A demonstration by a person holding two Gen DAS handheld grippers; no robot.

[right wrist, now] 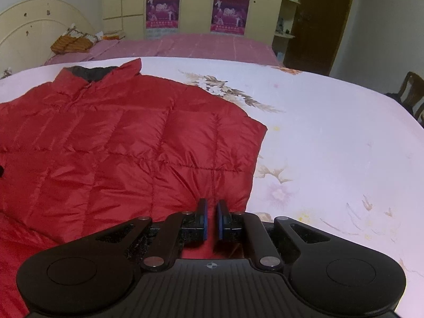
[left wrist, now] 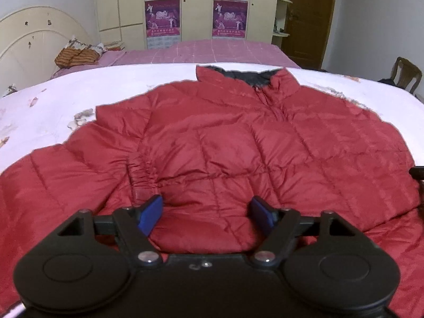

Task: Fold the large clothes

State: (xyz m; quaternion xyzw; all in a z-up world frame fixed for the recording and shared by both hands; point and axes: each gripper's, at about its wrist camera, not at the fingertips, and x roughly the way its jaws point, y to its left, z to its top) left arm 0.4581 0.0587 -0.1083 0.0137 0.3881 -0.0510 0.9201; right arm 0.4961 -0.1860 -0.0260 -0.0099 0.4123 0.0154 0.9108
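A red quilted jacket [left wrist: 225, 143] lies front up on the white flowered bedspread [right wrist: 331, 137], its dark-lined collar [left wrist: 246, 75] pointing away from me. One sleeve is folded in across the body, and its gathered cuff [left wrist: 139, 175] sits near my left fingers. My left gripper [left wrist: 206, 212] stands open at the near hem, and puffy red fabric bulges between its blue pads [left wrist: 152, 213]. At the jacket's near right corner [right wrist: 238, 198], my right gripper [right wrist: 210, 221] is shut on the hem, with a strip of red showing in the narrow slit between its pads.
Beyond the white bedspread lies a pink checked sheet [left wrist: 217, 50] with a striped bundle [left wrist: 76, 55] by the cream headboard [left wrist: 34, 37]. Yellow wardrobes with purple posters [left wrist: 163, 17] stand behind. A wooden chair [left wrist: 405, 74] and a brown door [left wrist: 310, 16] are at right.
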